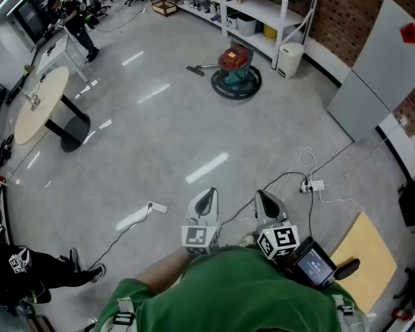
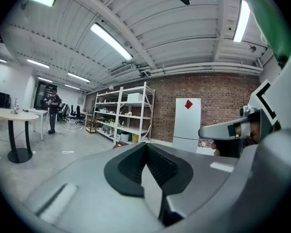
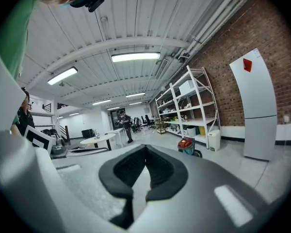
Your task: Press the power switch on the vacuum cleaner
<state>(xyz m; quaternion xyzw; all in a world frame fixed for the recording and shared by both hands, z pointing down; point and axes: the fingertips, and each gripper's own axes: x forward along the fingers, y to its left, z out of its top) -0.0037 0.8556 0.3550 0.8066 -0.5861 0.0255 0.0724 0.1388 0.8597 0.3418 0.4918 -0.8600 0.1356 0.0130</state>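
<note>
Open floor (image 1: 159, 137) is lying between the person and the vacuum cleaner (image 1: 235, 71), which is sitting well ahead and slightly right, just in front of the shelving (image 1: 263, 9). Loose cables (image 1: 301, 180) are crossing the right-hand path. The right gripper (image 1: 264, 200) is pointing marginally nearer it than the left gripper (image 1: 207, 198), and both are holding their jaws together on nothing.

Bare polished floor (image 1: 159, 126) lies open all the way to the vacuum cleaner (image 1: 235, 71); loose cables (image 1: 318, 185) trail across the near floor, and shelving (image 1: 263, 9) stands close behind the machine.
</note>
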